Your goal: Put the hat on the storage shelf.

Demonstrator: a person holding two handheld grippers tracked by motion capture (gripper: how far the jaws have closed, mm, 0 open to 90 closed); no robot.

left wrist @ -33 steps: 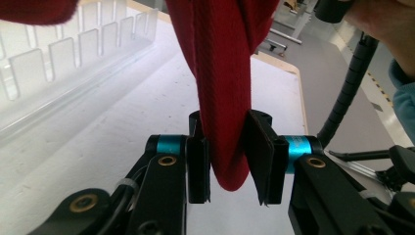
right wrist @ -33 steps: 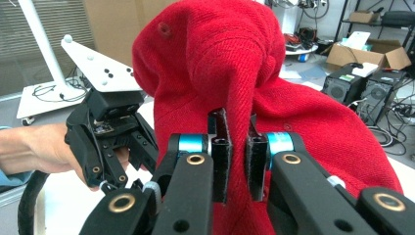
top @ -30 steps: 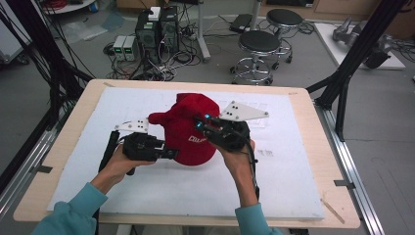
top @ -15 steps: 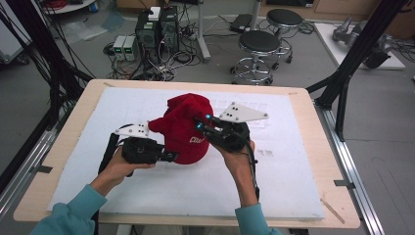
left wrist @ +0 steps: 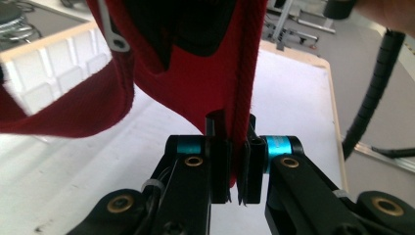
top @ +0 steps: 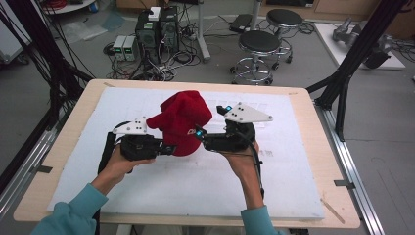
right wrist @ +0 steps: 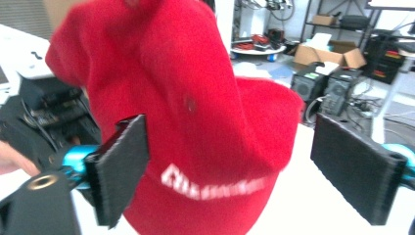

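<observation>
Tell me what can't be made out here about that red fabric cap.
- White lettering on the red fabric cap: blurred in the right gripper view.
- Cap's brim: cut off by the left gripper view's top edge.
- Left gripper: cap's edge hides its pads' contact.
- Cap's underside: hidden in the high view.

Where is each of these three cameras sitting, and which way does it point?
High view: above the table, looking forward and down; both forearms, left gripper, right gripper.
Left gripper view: rides that gripper, jaws shut on the red cap edge.
Right gripper view: rides that gripper, jaws open around the cap.
All three share the cap.
</observation>
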